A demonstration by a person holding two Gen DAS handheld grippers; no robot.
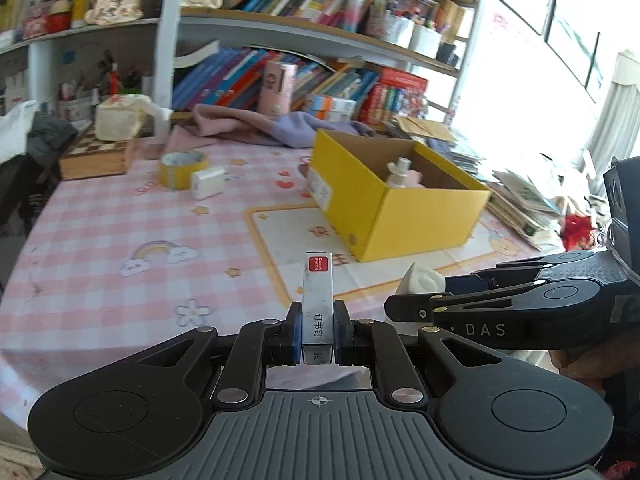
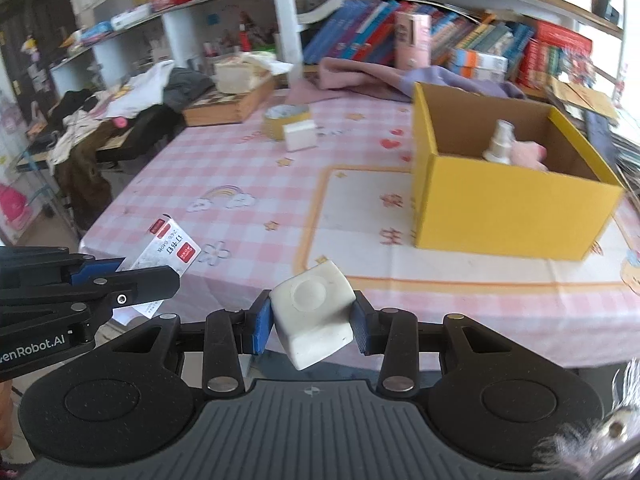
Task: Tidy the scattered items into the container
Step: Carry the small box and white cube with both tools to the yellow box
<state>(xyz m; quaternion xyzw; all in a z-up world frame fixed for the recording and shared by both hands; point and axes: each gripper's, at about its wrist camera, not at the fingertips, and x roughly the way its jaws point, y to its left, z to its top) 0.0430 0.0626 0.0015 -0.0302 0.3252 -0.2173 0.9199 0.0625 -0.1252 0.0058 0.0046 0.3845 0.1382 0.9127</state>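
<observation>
My left gripper point(image 1: 318, 330) is shut on a slim silver staple box point(image 1: 318, 300) with a red label, held above the table's near edge; it also shows in the right wrist view point(image 2: 166, 254). My right gripper point(image 2: 312, 326) is shut on a white cube-shaped block point(image 2: 314, 312), also seen in the left wrist view point(image 1: 420, 282). The open yellow cardboard box point(image 1: 424, 216) point(image 2: 508, 208) stands ahead on the right and holds a white spray bottle point(image 2: 500, 144) and a pink item point(image 2: 528, 154). A yellow tape roll point(image 1: 182, 168) and a small white box point(image 1: 208, 184) lie at the far left.
The table has a pink checked cloth point(image 1: 120, 220). A wooden chessboard box point(image 1: 98, 156) with a cream container sits at the far left. Pink and purple cloths point(image 1: 256, 126) lie behind. Stacked books and papers point(image 1: 524, 200) crowd the right. Bookshelves stand behind; clothes pile on the left point(image 2: 100, 120).
</observation>
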